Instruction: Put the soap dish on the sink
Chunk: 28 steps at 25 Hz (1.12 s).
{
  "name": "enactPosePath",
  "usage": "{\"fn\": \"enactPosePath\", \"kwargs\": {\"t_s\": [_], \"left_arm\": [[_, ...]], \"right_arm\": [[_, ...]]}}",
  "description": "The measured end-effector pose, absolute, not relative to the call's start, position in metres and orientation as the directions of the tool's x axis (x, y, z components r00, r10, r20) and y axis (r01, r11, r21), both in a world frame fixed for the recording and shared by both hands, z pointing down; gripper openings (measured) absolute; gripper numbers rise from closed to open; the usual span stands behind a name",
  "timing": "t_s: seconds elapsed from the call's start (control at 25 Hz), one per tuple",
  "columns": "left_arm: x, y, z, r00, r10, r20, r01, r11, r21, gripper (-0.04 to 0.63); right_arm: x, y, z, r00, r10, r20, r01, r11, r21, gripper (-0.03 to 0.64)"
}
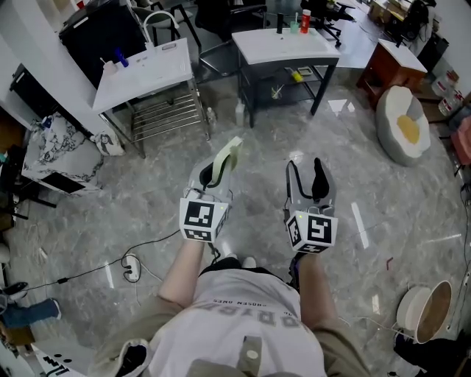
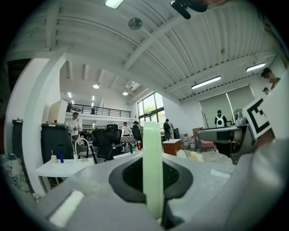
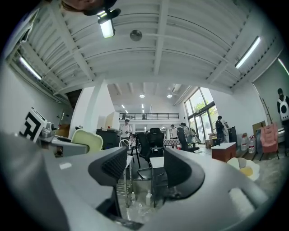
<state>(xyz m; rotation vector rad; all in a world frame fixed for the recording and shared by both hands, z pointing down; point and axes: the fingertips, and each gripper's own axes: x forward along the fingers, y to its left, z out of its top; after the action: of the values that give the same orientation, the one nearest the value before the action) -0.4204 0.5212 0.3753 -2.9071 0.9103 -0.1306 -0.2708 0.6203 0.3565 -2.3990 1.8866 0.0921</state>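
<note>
My left gripper [image 1: 214, 174] is shut on a pale green soap dish [image 1: 227, 156], which stands on edge and sticks out ahead of the jaws. In the left gripper view the soap dish [image 2: 152, 167] is an upright strip clamped between the dark pads. My right gripper [image 1: 308, 177] stands open beside it with nothing between its fingers; the right gripper view shows its jaws [image 3: 144, 169] apart, with the soap dish [image 3: 88, 140] off to the left. The white sink unit [image 1: 143, 66] with a curved tap [image 1: 156, 20] stands far ahead on the left, out of reach of both grippers.
A wire rack [image 1: 168, 114] sits under the sink. A dark-framed white table [image 1: 283, 46] with bottles stands ahead on the right. A beanbag [image 1: 403, 125] lies far right, a round basket [image 1: 425, 311] near right, a cable and power strip [image 1: 132, 269] on the floor left. Several people stand in the distance.
</note>
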Motion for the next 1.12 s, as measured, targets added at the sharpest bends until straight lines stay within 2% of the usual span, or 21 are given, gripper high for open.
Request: {"fn": "enactPosePath", "kwargs": {"t_s": [0.32, 0.56, 1.12], "left_arm": [[-0.409, 0.504, 0.398, 0.807, -0.58, 0.111, -0.571, -0.814, -0.107, 0.018], [-0.393, 0.469, 0.405, 0.81, -0.576, 0.11, -0.567, -0.818, -0.099, 0.018], [-0.328, 0.331, 0.371, 0.851, -0.524, 0.037, -0.515, -0.846, -0.135, 0.018]], "right_arm": [[-0.251, 0.607, 0.38, 0.245, -0.968, -0.052, -0.969, -0.243, -0.049, 0.258], [-0.232, 0.576, 0.392, 0.261, -0.965, -0.03, -0.964, -0.259, -0.058, 0.259], [-0.172, 0.452, 0.355, 0.319, -0.943, -0.096, -0.948, -0.318, -0.025, 0.258]]}}
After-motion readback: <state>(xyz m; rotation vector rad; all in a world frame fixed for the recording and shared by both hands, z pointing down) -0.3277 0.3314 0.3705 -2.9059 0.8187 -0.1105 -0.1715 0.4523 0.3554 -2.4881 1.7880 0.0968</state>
